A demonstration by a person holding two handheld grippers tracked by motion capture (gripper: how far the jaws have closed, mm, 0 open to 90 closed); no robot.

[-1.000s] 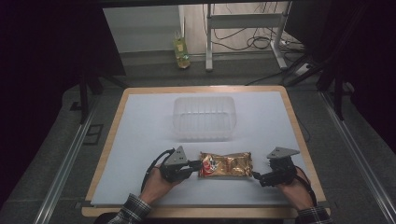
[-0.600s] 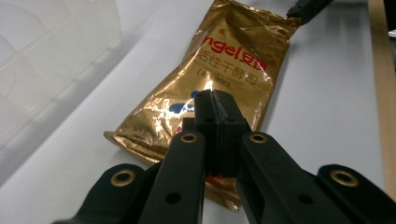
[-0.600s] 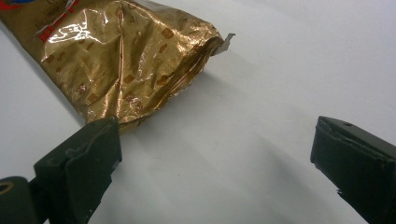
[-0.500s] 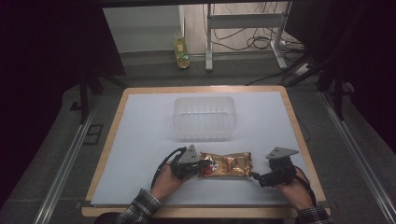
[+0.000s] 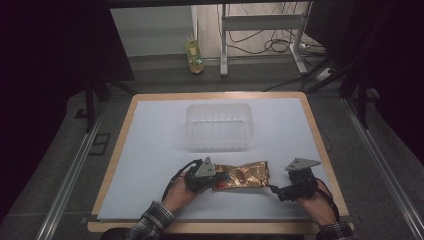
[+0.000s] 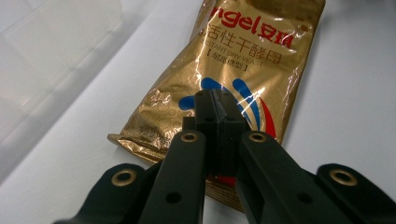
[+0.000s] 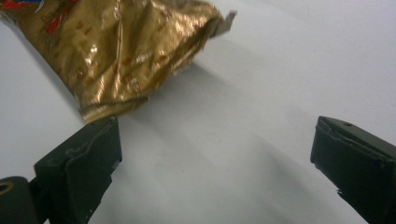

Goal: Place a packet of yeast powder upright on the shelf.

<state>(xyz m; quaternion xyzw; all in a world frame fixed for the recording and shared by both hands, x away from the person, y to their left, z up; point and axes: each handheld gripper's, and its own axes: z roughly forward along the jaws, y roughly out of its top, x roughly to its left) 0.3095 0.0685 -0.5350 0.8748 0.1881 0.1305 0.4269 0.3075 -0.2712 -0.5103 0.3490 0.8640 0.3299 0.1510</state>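
A: What lies ahead of the left gripper [image 6: 216,109]?

B: A gold foil packet of instant dry yeast [image 6: 243,70], flat on the white table surface [image 6: 345,93], its printed red lettering at the far end.

A: And the jaws?

B: Pressed together, no gap between the black pads, over the packet's near end, above its blue and red swirl. Whether they pinch any foil cannot be told.

A: Anything else near the packet?

B: A clear plastic container [image 6: 56,60] stands to the packet's left, apart from it.
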